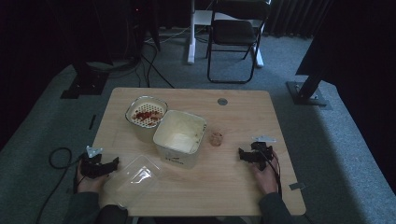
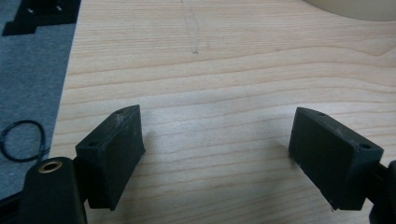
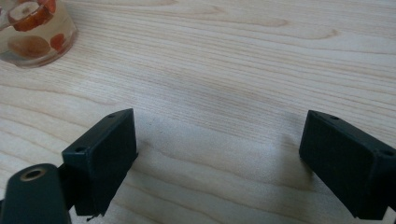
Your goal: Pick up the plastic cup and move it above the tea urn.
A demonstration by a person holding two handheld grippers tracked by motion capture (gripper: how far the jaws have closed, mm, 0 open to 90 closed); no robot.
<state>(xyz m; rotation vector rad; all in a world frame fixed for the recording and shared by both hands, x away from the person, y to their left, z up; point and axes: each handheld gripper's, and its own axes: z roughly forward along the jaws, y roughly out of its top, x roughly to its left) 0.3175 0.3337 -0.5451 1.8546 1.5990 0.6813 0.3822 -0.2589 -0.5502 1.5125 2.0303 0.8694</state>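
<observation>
My left gripper [image 1: 108,164] rests at the table's front left, held by a hand, beside a clear plastic lid [image 1: 133,178]. In the left gripper view its jaws [image 2: 217,116] stand open over bare wood, nothing between them. My right gripper [image 1: 246,154] lies at the front right, also in a hand. Its jaws [image 3: 219,119] are open and empty. A small clear cup [image 3: 35,32] with orange and red pieces stands ahead and to the left of them, apart. In the high view that cup [image 1: 216,138] sits right of a cream square tub [image 1: 180,136].
A round container with a perforated insert holding red pieces [image 1: 146,114] stands behind the tub on the wooden table [image 1: 243,116]. A cable loop [image 2: 21,140] lies on the grey carpet off the left edge. A folding chair [image 1: 236,37] stands beyond the table.
</observation>
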